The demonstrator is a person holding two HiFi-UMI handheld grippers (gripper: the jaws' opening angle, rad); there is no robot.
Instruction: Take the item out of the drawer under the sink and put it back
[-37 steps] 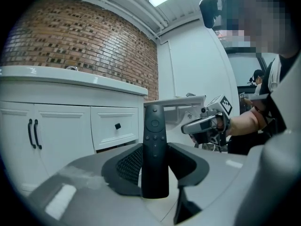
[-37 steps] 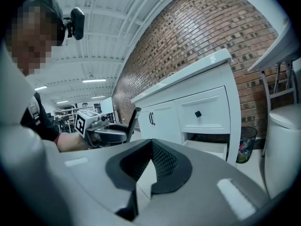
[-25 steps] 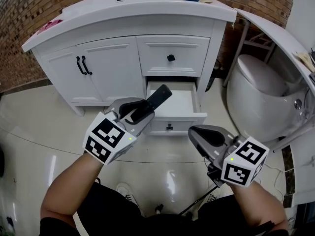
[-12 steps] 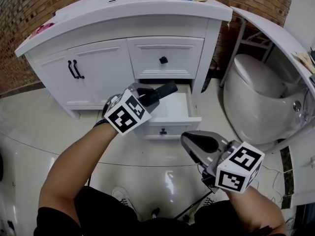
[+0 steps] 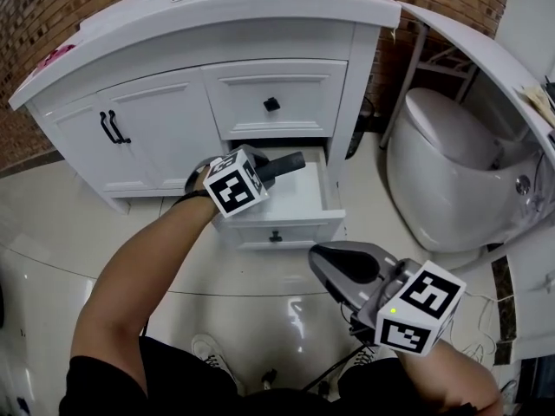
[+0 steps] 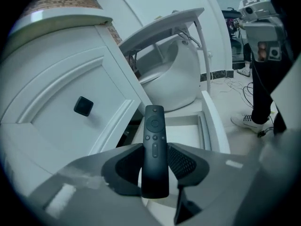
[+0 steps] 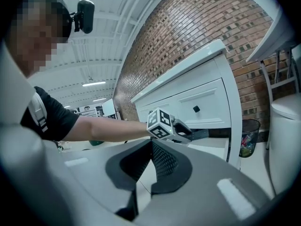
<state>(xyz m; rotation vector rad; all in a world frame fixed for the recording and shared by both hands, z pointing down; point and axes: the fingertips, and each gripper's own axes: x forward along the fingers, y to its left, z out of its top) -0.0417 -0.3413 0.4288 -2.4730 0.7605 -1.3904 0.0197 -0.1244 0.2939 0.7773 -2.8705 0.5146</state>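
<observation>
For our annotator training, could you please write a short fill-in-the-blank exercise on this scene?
1. The left gripper is clamped on a black ____.
2. The open drawer is the ____ of the two drawers.
3. The right gripper holds ____.
Missing words: remote control; lower; nothing.

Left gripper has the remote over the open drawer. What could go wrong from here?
1. The left gripper clamps the remote near its bottom end, with most of it sticking out past the jaws. It might pivot or slip if its tip meets the drawer.
2. The tip sits close under the upper drawer, so pushing it further in could knock it against that front.
</observation>
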